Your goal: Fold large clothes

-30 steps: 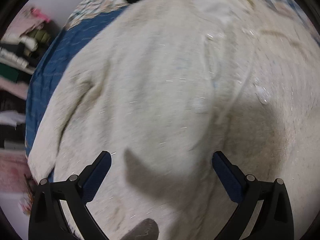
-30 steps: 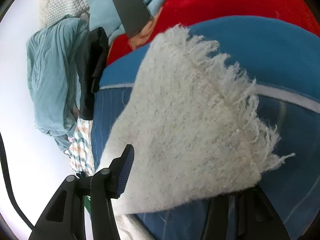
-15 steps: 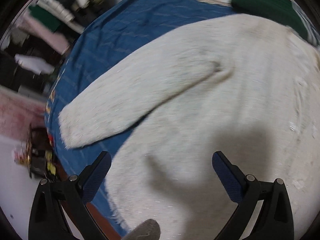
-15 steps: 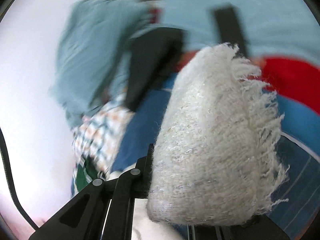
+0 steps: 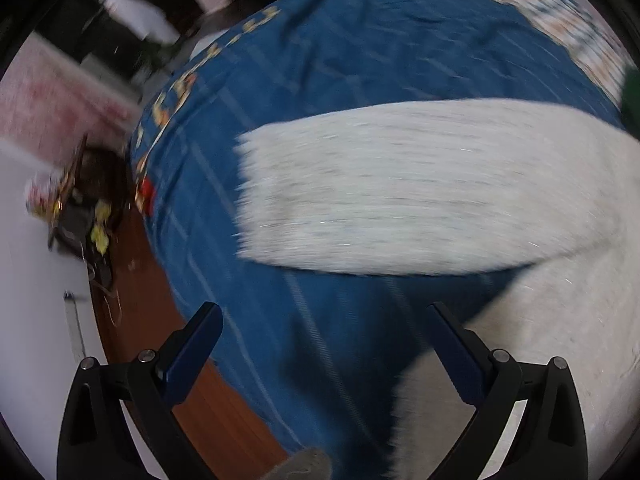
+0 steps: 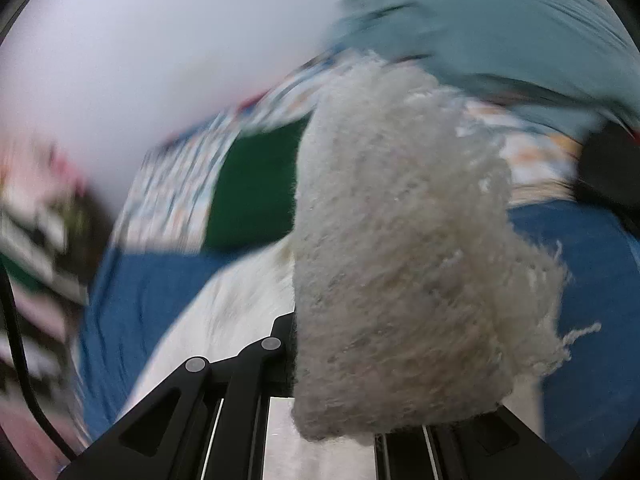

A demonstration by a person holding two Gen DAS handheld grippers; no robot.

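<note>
A fluffy cream-white sweater lies on a blue bedspread (image 5: 328, 80). In the left wrist view its sleeve (image 5: 420, 188) stretches across the middle and its body (image 5: 540, 340) fills the lower right. My left gripper (image 5: 324, 344) is open and empty, hovering above the bedspread just below the sleeve. In the right wrist view my right gripper (image 6: 384, 364) is shut on the fringed cuff of the other sleeve (image 6: 400, 248), held up off the bed; the cuff hides the fingertips. The sweater's body (image 6: 232, 312) shows below left.
A wooden floor (image 5: 168, 340) and clutter (image 5: 76, 208) lie past the bed's left edge. A green garment (image 6: 256, 184) and patterned cloth (image 6: 176, 188) lie beyond the sweater. Light-blue bedding (image 6: 500, 12) and a dark object (image 6: 612, 168) are at upper right.
My left gripper swung left from over the sweater's body to the sleeve and bed edge. My right gripper closed on the fringed cuff, lifted it and turned left.
</note>
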